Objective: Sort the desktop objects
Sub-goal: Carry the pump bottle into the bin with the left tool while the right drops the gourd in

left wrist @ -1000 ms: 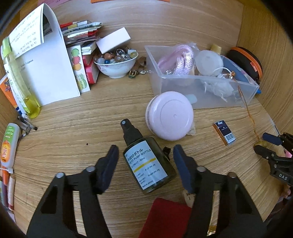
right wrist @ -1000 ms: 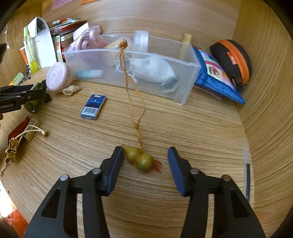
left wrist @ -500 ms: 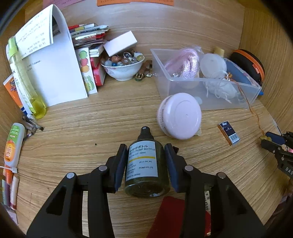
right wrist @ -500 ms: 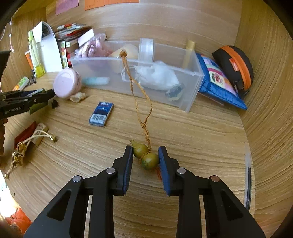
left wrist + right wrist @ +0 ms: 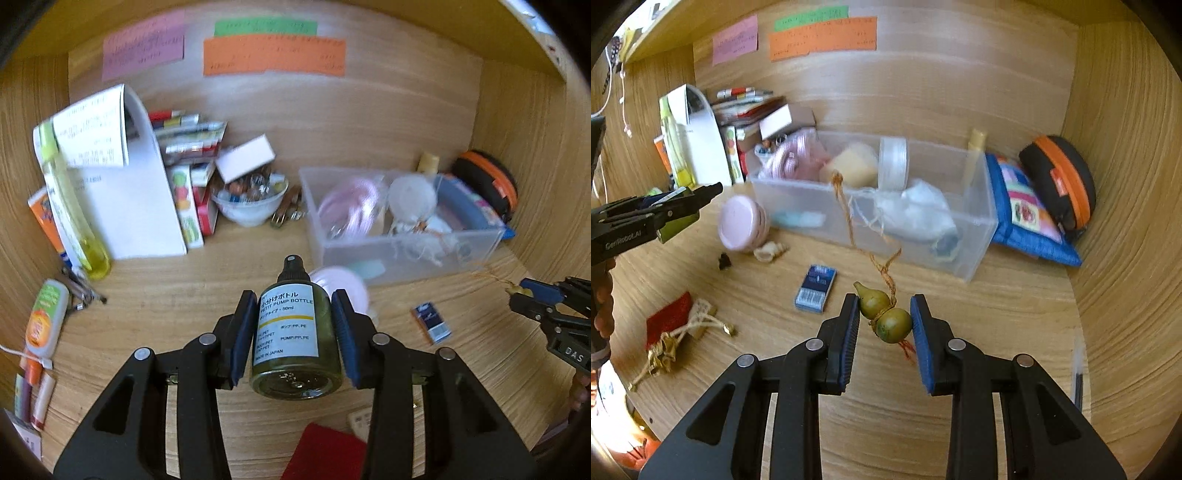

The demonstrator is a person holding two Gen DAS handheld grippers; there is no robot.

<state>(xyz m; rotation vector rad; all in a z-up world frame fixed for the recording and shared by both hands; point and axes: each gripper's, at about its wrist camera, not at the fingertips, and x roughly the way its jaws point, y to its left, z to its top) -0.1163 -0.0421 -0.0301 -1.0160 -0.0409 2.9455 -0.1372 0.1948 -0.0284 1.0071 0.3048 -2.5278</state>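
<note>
My left gripper (image 5: 295, 332) is shut on a dark green pump bottle (image 5: 293, 328) with a white label and holds it lifted above the desk. It also shows at the left of the right wrist view (image 5: 676, 218). My right gripper (image 5: 884, 321) is shut on a small green gourd charm (image 5: 882, 314), lifted off the desk. The charm's orange cord (image 5: 849, 218) runs up over the rim of the clear plastic bin (image 5: 975, 221). The right gripper shows at the right edge of the left wrist view (image 5: 532, 299).
A pink round case (image 5: 742, 221), a shell (image 5: 770, 251), a blue matchbox (image 5: 815, 288) and a red pouch with gold cord (image 5: 668, 317) lie on the desk. A white bowl (image 5: 249, 210), books and a paper stand (image 5: 136, 206) sit at back left. Blue pouch (image 5: 1027, 214) and black-orange case (image 5: 1060, 181) are at right.
Both grippers closed on their objects and lifted: the left took the pump bottle off the desk, the right took the gourd charm off the desk. Both views now tilt up toward the back wall.
</note>
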